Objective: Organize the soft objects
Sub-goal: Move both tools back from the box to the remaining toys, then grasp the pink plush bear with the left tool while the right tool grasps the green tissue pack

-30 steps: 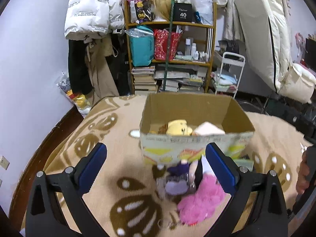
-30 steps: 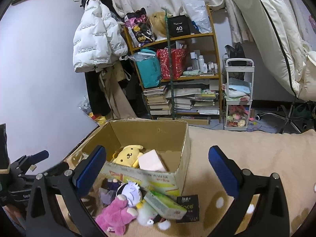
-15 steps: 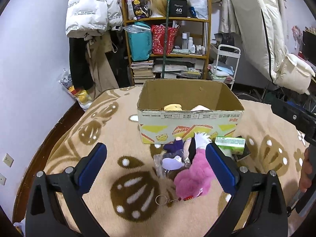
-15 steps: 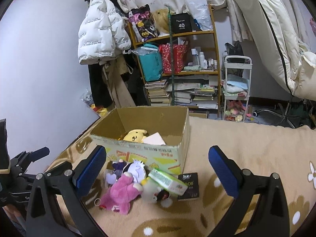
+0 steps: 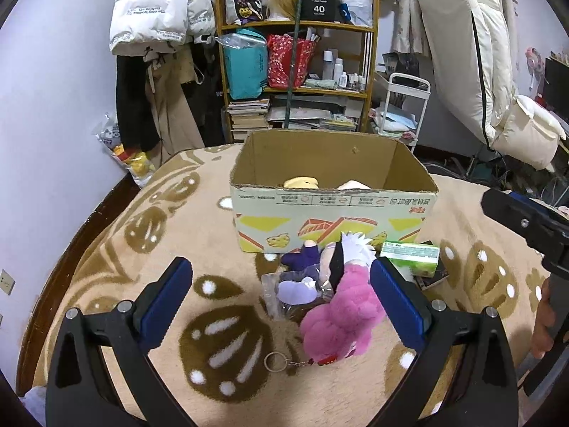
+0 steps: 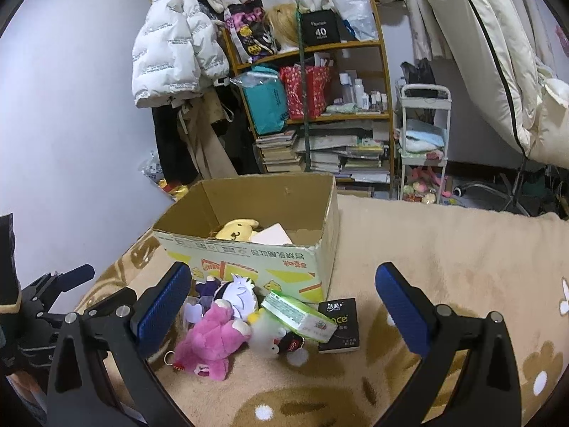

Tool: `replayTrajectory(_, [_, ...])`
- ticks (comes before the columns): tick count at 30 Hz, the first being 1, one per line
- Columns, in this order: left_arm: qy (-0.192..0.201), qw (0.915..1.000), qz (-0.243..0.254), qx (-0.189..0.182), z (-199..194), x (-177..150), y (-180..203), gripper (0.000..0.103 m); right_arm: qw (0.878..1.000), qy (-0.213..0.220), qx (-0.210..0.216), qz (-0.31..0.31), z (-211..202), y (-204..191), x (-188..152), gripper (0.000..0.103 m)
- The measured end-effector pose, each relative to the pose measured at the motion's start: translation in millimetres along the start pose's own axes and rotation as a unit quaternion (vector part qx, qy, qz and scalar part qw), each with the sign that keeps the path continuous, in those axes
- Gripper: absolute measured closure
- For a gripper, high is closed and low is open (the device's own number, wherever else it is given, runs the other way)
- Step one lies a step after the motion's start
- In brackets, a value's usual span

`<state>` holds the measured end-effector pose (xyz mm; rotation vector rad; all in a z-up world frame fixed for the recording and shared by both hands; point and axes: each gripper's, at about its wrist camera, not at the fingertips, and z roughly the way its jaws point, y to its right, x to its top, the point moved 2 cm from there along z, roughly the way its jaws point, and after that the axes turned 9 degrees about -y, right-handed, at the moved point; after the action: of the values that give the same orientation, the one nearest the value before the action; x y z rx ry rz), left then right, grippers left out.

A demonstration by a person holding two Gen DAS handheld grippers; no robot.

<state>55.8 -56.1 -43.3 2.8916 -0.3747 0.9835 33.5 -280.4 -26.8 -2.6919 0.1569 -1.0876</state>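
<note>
Pink plush (image 5: 339, 315) lay near the cardboard box (image 5: 332, 226), ready for loading; your left tool (image 5: 281, 297) and right tool (image 6: 281, 306) were both released, holding nothing.

The left gripper (image 5: 281, 297) is held low with its blue-padded jaws spread wide and nothing gripped between them. The right gripper (image 6: 281, 302) is likewise held wide apart and unloaded, and is gripped by a hand (image 5: 542, 318) at its handle.
</note>
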Motion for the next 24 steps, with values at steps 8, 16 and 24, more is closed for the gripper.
replayTrajectory(8, [-0.018,0.9995,0.017,-0.019,20.1,2.3,15.2,0.004,1.0,-0.002,-0.008,0.019,17.3,5.5,5.8,0.0])
replayTrajectory(16, [-0.057,0.9965,0.051,-0.033,47.0,1.0,36.7,0.004,0.999,-0.034,-0.008,0.021,44.7,5.1,4.6,0.0])
replayTrajectory(24, [-0.097,0.9912,0.078,-0.044,70.0,-6.9,54.5,0.004,0.996,-0.078,-0.004,0.035,73.6,13.6,3.5,0.0])
